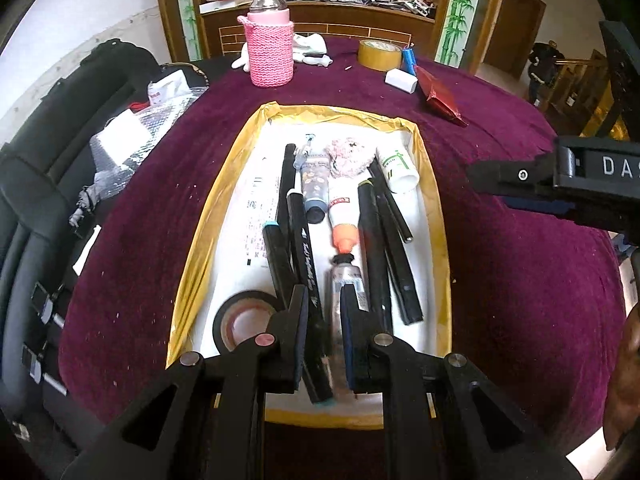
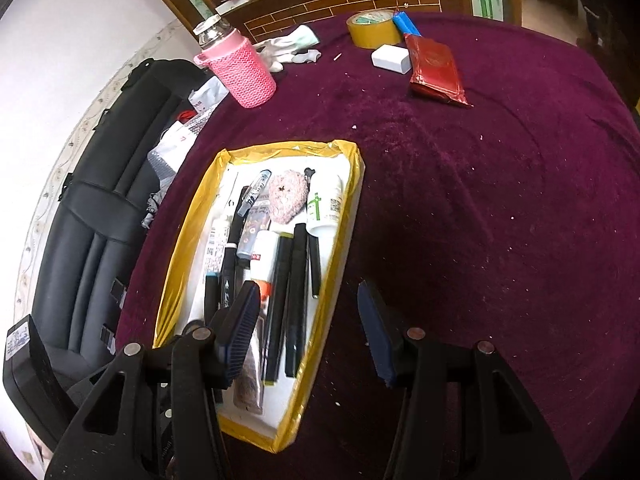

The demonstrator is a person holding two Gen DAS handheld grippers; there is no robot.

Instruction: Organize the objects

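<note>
Two grippers in view. Left gripper (image 1: 324, 312): jaws narrowed, pinching a black marker (image 1: 308, 276) that runs tilted between the pads, low over the near end of the tray (image 1: 438, 216); marker blurred near the lower tip. Right gripper (image 2: 306, 312): jaws spread wide, nothing between them; its left finger hangs over the tray's near part, its right finger over bare cloth beside the tray's right rim. Tray: white inside, yellow-taped rim, holding approx. a dozen items laid lengthwise, incl. more black pens, a silver tube (image 1: 347, 280), a white tube w/ orange cap (image 1: 342, 220), a small white bottle (image 1: 400, 170), a pink knitted piece (image 1: 348, 156) and a roll of black tape (image 1: 244, 320) at near left corner. Surface: round table w/ maroon cloth (image 2: 500, 200), speckled w/ white crumbs. Far edge carries a pink knit-sleeved bottle (image 1: 270, 48), white gloves (image 1: 312, 46), a yellow tape roll (image 1: 379, 54), a white block (image 1: 401, 80) and a red packet (image 1: 440, 94). Right half of cloth is bare. Left of table: black chair (image 2: 100, 208) w/ bags. Behind: wooden cabinet (image 1: 320, 24), cluttered shelf.
</note>
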